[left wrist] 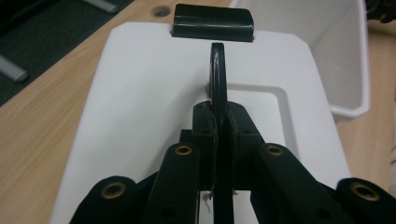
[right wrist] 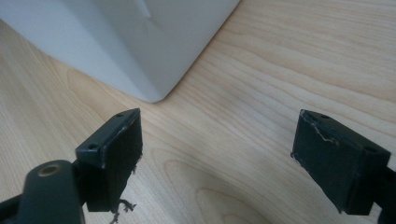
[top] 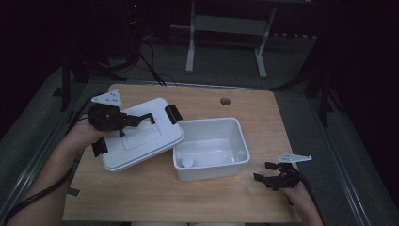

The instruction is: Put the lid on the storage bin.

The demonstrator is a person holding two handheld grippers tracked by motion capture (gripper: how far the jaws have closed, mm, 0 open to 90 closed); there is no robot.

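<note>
High view, lid: A white plastic lid with rounded corners and a raised rectangular panel in its middle hangs tilted over the left half of the wooden bench, its right edge overlapping the rim of the white box. A black latch sits at its far end and another at its near end.
High view, box: An open white rectangular tub stands right of centre on the bench, with a small round white object lying inside near its front left corner.
High view, left claw: The left claw grips the lid's black handle from above; the person's hand comes in from the lower left.
High view, right claw: The right claw rests low over the bench near the right edge, apart from the box, its jaws spread.
Left gripper view, lid: The lid's smooth white top stretches ahead, the far latch at its end and the box's wall beyond at the right.
Left gripper view, claw: The two black jaws are pressed together on the thin black handle, which stands on edge between them.
Right gripper view, box: A rounded white corner of the box stands on pale wood grain.
Right gripper view, claw: The jaws stand wide apart with nothing between them but bare bench.
Writing: No lettering or brand mark can be read in any view.
</note>
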